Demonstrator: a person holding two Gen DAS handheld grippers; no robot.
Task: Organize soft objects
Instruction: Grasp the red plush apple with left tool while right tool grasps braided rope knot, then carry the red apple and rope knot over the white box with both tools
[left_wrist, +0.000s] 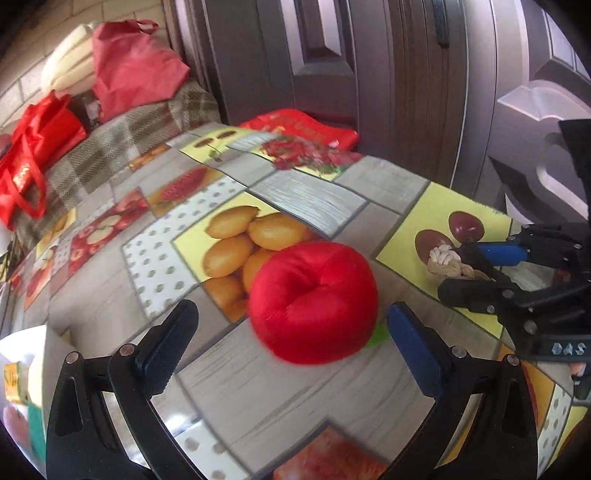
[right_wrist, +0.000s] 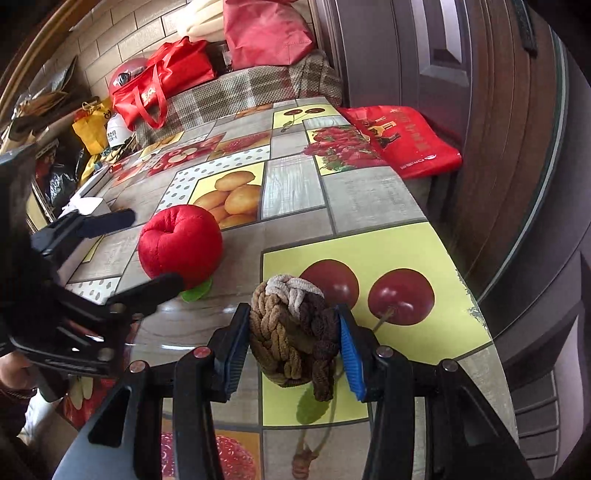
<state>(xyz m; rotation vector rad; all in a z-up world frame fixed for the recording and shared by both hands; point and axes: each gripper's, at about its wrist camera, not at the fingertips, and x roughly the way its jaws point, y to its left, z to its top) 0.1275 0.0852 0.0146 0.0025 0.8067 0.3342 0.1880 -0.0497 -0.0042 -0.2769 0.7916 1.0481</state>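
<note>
Fingers of the right hand-held gripper (right_wrist: 293, 338) press from both sides on a knotted rope ball (right_wrist: 293, 332) of tan, dark brown and pale cord — clamped shut on it, over the yellow cherry panel of the tabletop (right_wrist: 369, 206); whether the ball rests on the surface or hangs just above it, I cannot tell; in the left wrist view the same gripper (left_wrist: 458, 267) and its ball (left_wrist: 445, 264) show at the right edge, near the table's far side.

The left hand-held gripper (left_wrist: 291, 332) stands wide open, its two fingers apart on either side of a red plush apple (left_wrist: 314, 302) without touching it; the apple sits on the tabletop (left_wrist: 314, 199) beside the printed lemons, dimple up, a green fabric leaf (left_wrist: 378, 336) poking out beneath it; from the right wrist view the apple (right_wrist: 181, 245) lies left of the rope ball, well apart from it, with the left gripper (right_wrist: 149, 254) around its near side.

Beyond the table's far end — a plaid-covered surface (right_wrist: 251, 92) carrying red bags (right_wrist: 162, 81); another red bag (right_wrist: 406, 136) lies flat at the table's corner by the dark door (right_wrist: 461, 74).
</note>
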